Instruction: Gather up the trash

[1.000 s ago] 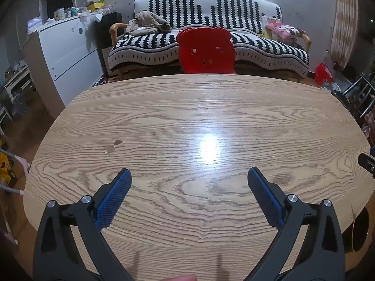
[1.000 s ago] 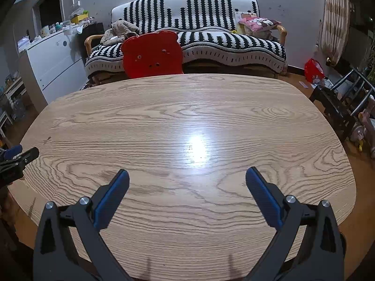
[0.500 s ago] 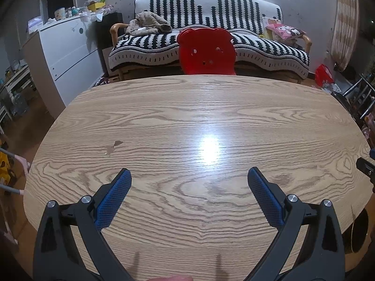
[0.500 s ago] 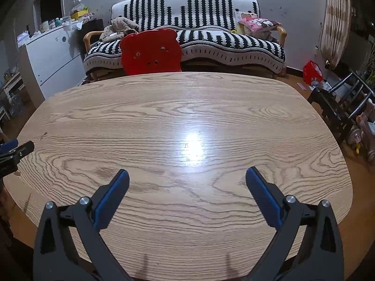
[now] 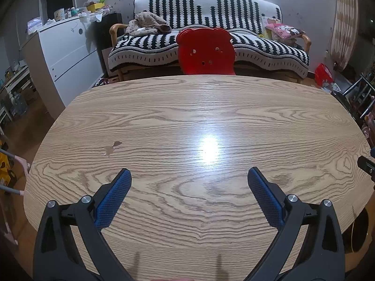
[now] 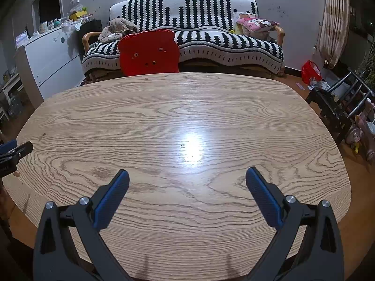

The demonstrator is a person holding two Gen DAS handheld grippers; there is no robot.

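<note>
Both my left gripper (image 5: pixel 188 175) and right gripper (image 6: pixel 187 175) hover over the table (image 5: pixel 187 107), jaws spread wide, holding nothing. No trash visible on the table, only a small stain (image 5: pixel 112 147). Looks done here, or trash lies elsewhere.

The left gripper (image 5: pixel 189 178) fills the lower part of the frame, its blue-padded fingers (image 5: pixel 112 197) spread wide with nothing between them, above a wooden tabletop (image 5: pixel 187 117). A small dark mark (image 5: pixel 112 146) lies left of centre. At the far right edge, the right gripper's tip (image 5: pixel 366 165) pokes in. Behind the tabletop stands a red chair (image 5: pixel 205 51), before a striped sofa (image 5: pixel 211 23).
</note>
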